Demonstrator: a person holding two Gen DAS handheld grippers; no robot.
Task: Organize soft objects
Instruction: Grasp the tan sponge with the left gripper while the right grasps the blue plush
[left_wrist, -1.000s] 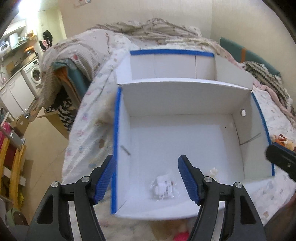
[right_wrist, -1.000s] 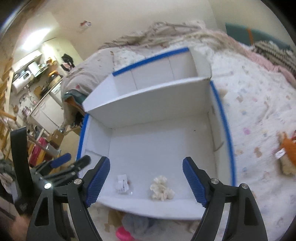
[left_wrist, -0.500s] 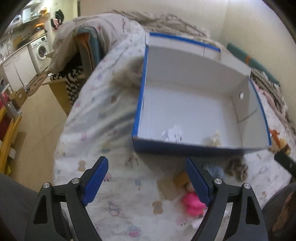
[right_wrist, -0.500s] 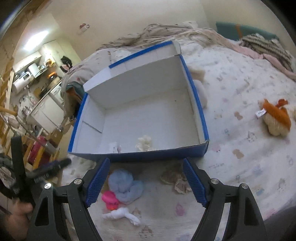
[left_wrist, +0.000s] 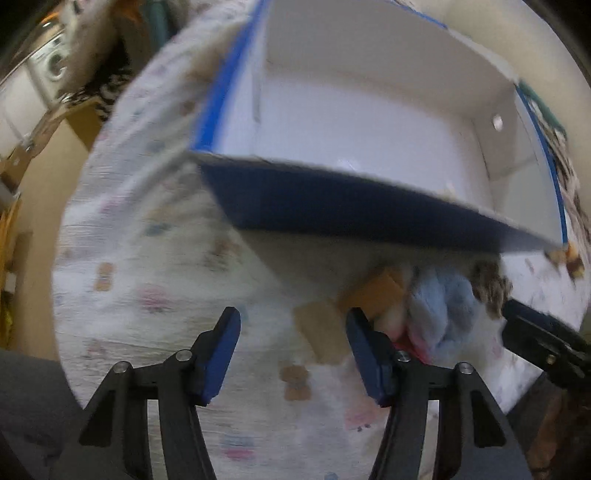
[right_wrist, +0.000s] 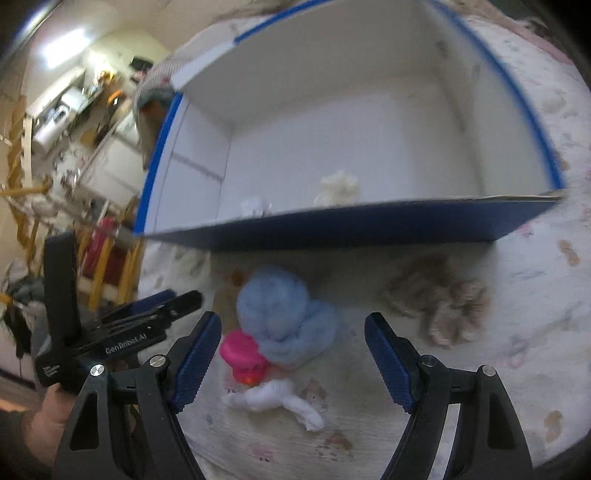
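Over the bed (right_wrist: 535, 332), both grippers have dropped from the blue box (right_wrist: 369, 225) to the toy pile. Right gripper (right_wrist: 291, 354) jaws apart around the light-blue plush (right_wrist: 284, 314); left gripper (left_wrist: 291, 354) jaws closing on nothing. Next pick looks imminent.

In the upper left of my left wrist view I see a white washing machine (left_wrist: 55, 68), blurred, and beside it a dark patterned cloth (left_wrist: 107, 86) hanging at the bed's edge. At the left edge of my right wrist view a yellow wooden frame (right_wrist: 107, 266) stands on the floor, with a cluttered kitchen counter (right_wrist: 70, 107) above it under a bright ceiling light (right_wrist: 66, 42).
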